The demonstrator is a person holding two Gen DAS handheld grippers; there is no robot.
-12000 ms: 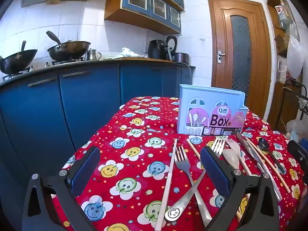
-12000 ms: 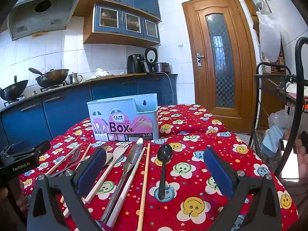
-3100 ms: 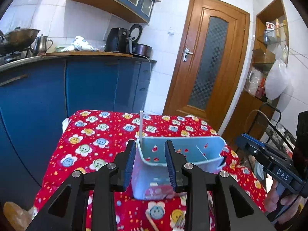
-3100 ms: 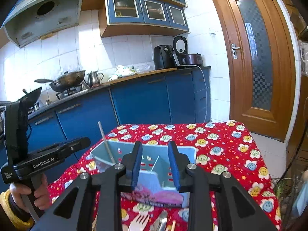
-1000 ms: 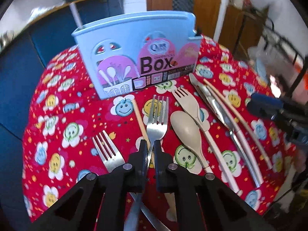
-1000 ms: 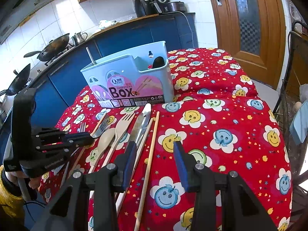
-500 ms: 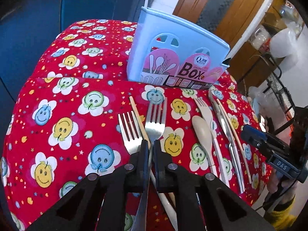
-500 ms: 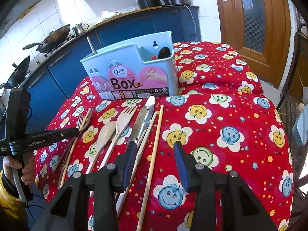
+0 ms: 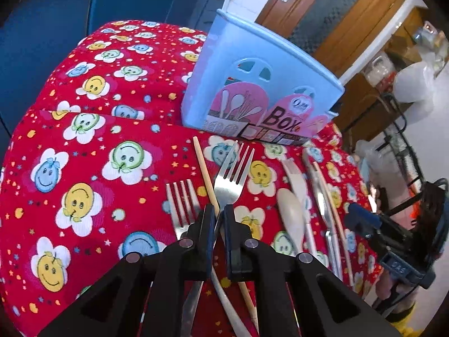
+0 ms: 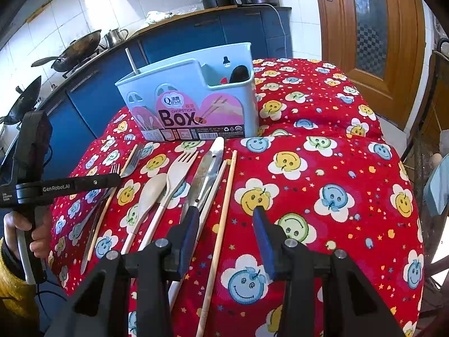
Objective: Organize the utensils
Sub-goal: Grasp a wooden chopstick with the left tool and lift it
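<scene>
My left gripper is shut on the neck of a metal fork, whose tines point at the light blue utensil box. A second metal fork and a wooden chopstick lie beside it on the red cloth. In the right wrist view my right gripper stands open low over another wooden chopstick, touching nothing. The left gripper shows at the left there. The box holds a black spoon and one upright chopstick.
A beige spoon, a beige fork, a knife and a white chopstick lie in a row before the box. The table drops off at left and right. Blue cabinets stand behind, a wire rack at the right.
My left gripper has shifted sideways and rolled with the fork in it, so the box now sits up and to the right. The right gripper has stayed where it was.
</scene>
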